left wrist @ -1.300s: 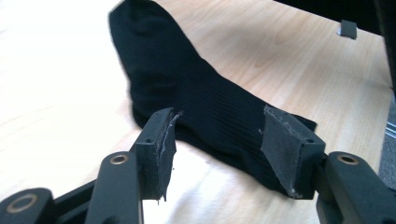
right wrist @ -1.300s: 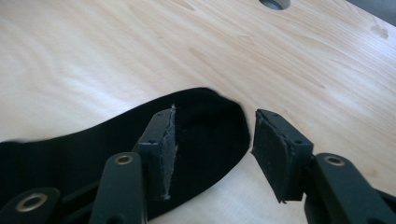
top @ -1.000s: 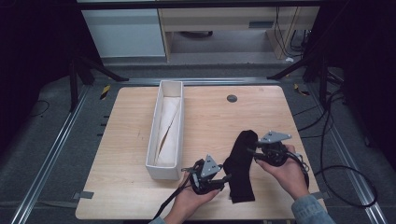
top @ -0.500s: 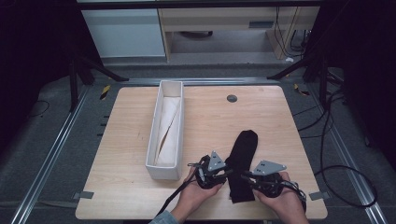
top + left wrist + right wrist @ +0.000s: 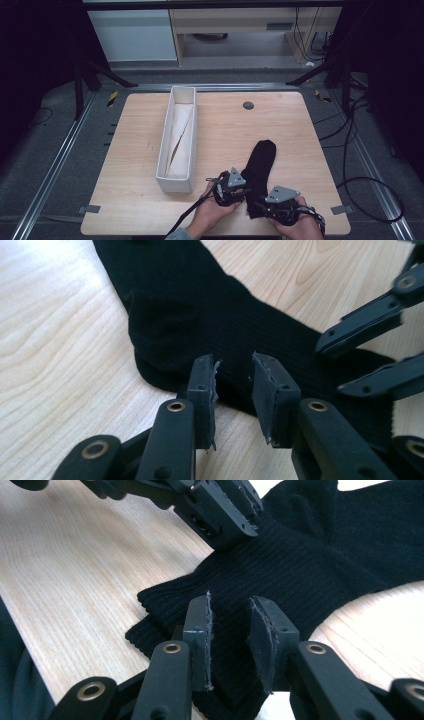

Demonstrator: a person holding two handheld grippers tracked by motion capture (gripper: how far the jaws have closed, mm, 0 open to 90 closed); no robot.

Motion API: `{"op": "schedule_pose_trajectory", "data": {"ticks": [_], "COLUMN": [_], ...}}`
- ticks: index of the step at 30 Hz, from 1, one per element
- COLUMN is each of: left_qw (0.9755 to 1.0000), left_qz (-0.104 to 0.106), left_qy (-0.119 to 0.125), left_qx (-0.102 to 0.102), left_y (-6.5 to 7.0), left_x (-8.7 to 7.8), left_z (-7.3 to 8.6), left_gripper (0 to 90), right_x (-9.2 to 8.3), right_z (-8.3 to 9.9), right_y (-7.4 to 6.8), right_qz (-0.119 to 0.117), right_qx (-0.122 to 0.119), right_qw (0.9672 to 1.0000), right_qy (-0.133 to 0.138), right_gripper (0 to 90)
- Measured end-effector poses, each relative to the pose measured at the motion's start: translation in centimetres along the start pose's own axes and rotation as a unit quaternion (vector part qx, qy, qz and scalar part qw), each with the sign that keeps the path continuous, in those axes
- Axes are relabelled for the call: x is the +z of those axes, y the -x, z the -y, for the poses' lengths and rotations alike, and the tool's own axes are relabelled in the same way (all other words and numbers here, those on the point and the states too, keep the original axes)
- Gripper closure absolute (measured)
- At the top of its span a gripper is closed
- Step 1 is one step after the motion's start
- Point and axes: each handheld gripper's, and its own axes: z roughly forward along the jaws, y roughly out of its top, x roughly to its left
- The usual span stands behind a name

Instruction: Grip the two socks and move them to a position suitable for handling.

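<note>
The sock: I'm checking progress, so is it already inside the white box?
No, the black sock lies flat on the wooden table, right of the white box.

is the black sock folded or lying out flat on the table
Lying out flat: the black sock stretches full length on the table, toe away from the person, with no fold over itself.

- The high view looks forward and down on the whole table [image 5: 150, 145] from far above.
- Both gripper views sit low, very near the black sock [image 5: 200, 315], which all three views share.
</note>
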Motion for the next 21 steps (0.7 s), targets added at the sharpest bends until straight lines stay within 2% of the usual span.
{"op": "schedule_pose_trajectory", "data": {"ticks": [5,9,14,18,21], "left_qw": [1.0,0.9999,0.9998,0.9996,0.9997], "left_qz": [0.003,-0.001,-0.011,-0.023,-0.02], "left_qy": [-0.007,-0.008,-0.011,-0.015,-0.016], "left_qx": [-0.005,-0.009,-0.011,-0.001,-0.003], "left_y": [-0.3,-0.7,-1.6,-2.0,-2.0], "left_x": [0.5,0.5,0.4,0.0,0.0], "left_z": [0.4,0.5,0.6,0.8,0.9], "left_gripper": [69.8,69.6,70.3,72.8,72.5], "right_x": [-0.1,0.5,1.3,1.8,1.6], "right_z": [0.6,0.4,-0.4,-0.7,-0.9], "right_y": [-0.1,-0.1,-0.2,-0.3,-0.2], "right_qz": [-0.003,-0.001,0.002,0.005,0.01], "right_qx": [0.009,0.015,0.007,0.004,-0.003], "right_qw": [0.9999,0.9999,0.9999,0.9998,0.9998], "right_qy": [0.005,0.007,0.009,0.017,0.016], "right_gripper": [69.2,69.5,69.4,67.9,64.7]}}
